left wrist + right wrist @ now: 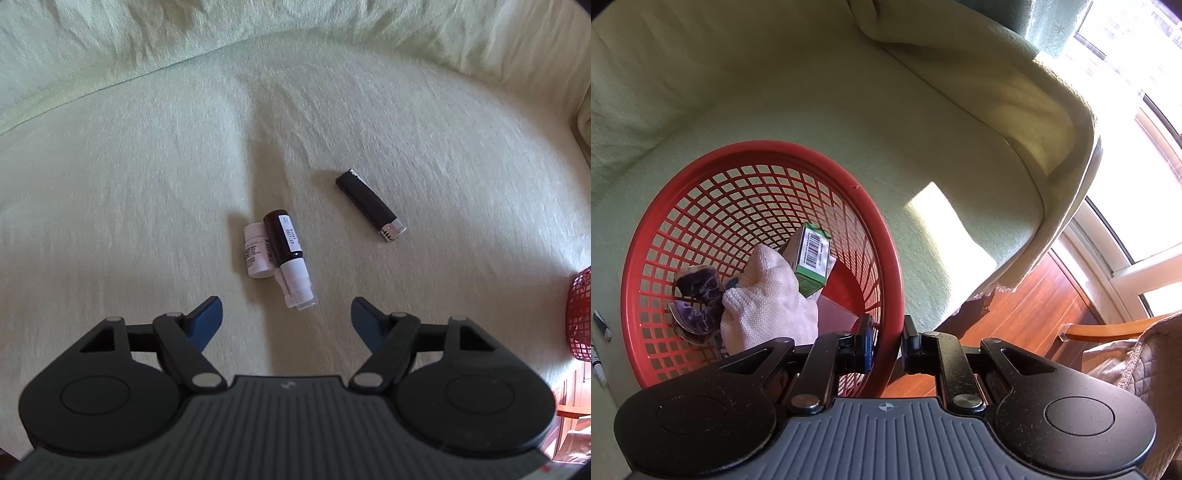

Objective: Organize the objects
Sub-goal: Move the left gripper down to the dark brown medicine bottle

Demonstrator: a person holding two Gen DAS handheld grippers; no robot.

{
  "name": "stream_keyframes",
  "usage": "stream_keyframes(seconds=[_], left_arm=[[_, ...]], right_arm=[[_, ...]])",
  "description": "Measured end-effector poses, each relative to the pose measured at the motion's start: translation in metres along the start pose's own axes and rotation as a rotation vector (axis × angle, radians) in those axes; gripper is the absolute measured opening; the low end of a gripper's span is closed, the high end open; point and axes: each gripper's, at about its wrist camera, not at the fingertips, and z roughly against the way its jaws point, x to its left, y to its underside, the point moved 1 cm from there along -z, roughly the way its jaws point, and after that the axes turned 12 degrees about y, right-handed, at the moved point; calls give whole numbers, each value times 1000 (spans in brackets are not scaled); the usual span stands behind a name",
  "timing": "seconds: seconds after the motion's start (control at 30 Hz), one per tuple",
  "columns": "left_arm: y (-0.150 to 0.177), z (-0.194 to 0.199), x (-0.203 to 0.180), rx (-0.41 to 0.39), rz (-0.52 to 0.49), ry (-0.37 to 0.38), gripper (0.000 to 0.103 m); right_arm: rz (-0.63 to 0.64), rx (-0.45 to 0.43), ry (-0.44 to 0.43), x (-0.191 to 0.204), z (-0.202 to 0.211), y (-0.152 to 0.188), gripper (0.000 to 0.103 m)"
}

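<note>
In the left wrist view my left gripper (286, 308) is open and empty just short of a dark spray bottle (290, 258) with a clear cap. The bottle leans on a small white pill bottle (255, 254). A black lighter (371, 205) lies to their right on the pale green sofa. In the right wrist view my right gripper (888, 343) is shut on the near rim of a red mesh basket (768, 147). The basket holds a green box (810, 260), a white cloth (768, 306) and a purple scrunchie (698, 302).
The basket's edge shows at the right of the left wrist view (580, 314). The sofa backrest (258, 22) rises behind the seat and an armrest (1015, 92) stands beyond the basket. A wooden floor (1027, 314) and a chair (1126, 332) lie past the sofa edge.
</note>
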Motion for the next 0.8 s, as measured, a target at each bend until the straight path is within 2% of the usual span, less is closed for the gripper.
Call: stream_keyframes(seconds=[0.03,0.13,0.27,0.37,0.5,0.63,0.8], left_arm=[[-1,-5,0,6,2,8,56],[-3,-20,3,18,25,24,42],[-7,-40,6,31,68,34,42],[-11,-51,9,40,103,53,38],[-17,-58,4,39,102,69,33],[-25,-63,-1,26,72,46,33],[-33,-76,13,55,84,22,30]], right_arm=[[1,1,2,0,0,0,11],[4,4,6,1,0,-1,12],[4,8,11,1,-1,-1,12],[4,12,14,1,-2,-2,12],[5,13,18,2,-2,-3,13],[4,14,20,3,-3,-3,13],[3,14,20,2,-3,-3,13]])
